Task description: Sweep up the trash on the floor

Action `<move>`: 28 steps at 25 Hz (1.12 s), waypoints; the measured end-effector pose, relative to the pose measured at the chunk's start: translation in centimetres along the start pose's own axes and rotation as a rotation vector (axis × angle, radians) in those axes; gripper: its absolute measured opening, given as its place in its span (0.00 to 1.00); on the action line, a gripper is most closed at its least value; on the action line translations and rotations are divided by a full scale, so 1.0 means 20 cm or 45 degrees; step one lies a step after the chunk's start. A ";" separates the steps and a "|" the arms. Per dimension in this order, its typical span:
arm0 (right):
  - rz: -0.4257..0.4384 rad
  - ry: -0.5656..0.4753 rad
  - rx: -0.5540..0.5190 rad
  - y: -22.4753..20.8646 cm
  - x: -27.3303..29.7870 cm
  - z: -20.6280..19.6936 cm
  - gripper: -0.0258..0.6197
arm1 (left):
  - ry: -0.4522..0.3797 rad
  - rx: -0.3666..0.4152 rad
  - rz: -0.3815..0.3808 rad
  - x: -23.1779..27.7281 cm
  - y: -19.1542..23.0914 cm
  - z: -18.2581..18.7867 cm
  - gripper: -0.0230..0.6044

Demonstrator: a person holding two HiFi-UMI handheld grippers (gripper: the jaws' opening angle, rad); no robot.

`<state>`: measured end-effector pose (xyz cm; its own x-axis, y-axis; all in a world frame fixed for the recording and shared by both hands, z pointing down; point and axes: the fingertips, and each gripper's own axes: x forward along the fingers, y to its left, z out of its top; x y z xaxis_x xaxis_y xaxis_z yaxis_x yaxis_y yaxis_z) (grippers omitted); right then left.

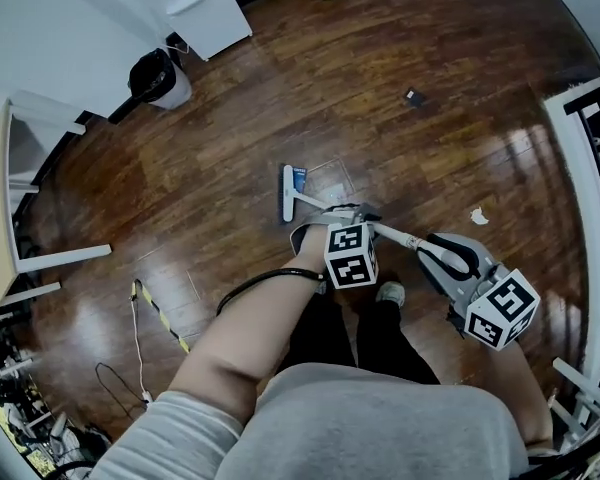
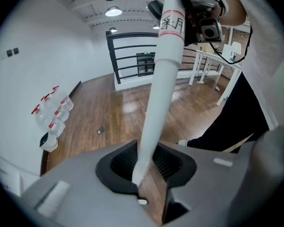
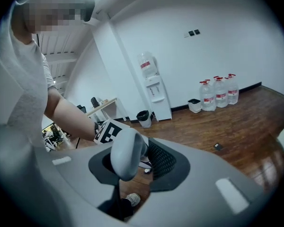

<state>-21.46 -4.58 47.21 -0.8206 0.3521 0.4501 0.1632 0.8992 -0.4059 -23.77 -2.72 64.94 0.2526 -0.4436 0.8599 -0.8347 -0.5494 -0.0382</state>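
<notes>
A black round waste bin [image 1: 160, 76] stood by the wall, well apart; a white crumpled paper scrap [image 1: 478, 216] lay on the brown wooden floor [image 1: 230, 138], right of the white long-handled broom [image 1: 302, 203]; its head rested on the floor, shaft slanting back-right; left gripper [image 1: 352, 214] clenched the shaft; right gripper [image 1: 448, 254] clenched its rounded end.

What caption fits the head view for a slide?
Left gripper and right gripper clamp a broom over wood floor, white scrap nearby.

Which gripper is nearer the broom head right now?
Left. The left gripper clamps the handle low, near the broom head; the right gripper holds its top end, farther away.
</notes>
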 end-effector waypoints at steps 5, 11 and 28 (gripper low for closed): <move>-0.118 -0.048 0.079 -0.19 -0.40 -0.10 0.20 | -0.035 0.111 -0.069 0.20 -0.13 0.39 0.18; -0.286 -0.127 0.201 -0.41 -0.86 -0.20 0.20 | -0.089 0.221 -0.138 0.43 -0.28 0.86 0.18; -0.840 -0.329 0.392 -0.64 -2.04 -0.45 0.20 | -0.315 0.542 -0.414 0.83 -0.89 1.98 0.18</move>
<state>14.91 -28.09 41.07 -0.8032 -0.3373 0.4911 -0.5326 0.7759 -0.3382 14.70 -28.33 59.65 0.6117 -0.3287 0.7195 -0.4385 -0.8980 -0.0375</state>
